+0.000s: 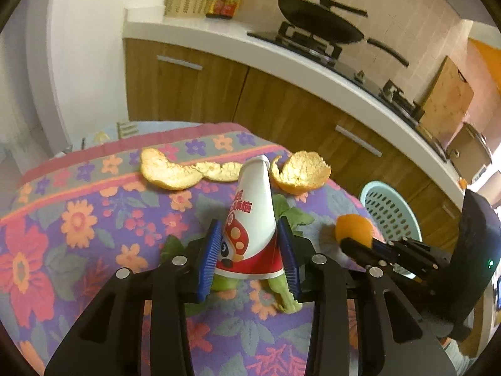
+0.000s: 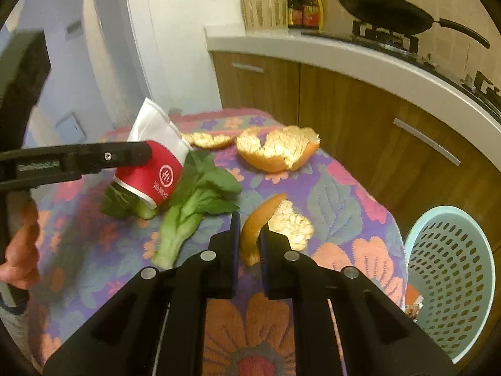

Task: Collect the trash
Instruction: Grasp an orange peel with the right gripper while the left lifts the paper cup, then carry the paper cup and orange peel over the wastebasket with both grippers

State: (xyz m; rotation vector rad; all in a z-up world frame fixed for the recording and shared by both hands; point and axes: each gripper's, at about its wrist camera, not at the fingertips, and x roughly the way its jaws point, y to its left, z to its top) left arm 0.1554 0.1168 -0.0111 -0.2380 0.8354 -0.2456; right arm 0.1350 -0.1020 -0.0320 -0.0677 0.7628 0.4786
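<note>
We find the left claw [image 1: 249,250] clamped on the snack packet [image 1: 253,219] and the right claw [image 2: 249,241] pinched shut on an orange peel [image 2: 260,222]. We judge both should be carried level to the basket [image 2: 451,282] at four o'clock before release. The floral-clothed desk [image 2: 344,194] carries more peels [image 2: 275,148] and greens [image 2: 194,194]; kitchen cabinets [image 2: 360,109] stand behind.

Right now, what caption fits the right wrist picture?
Right gripper pinches orange peel above the flowery table, near the basket.
</note>
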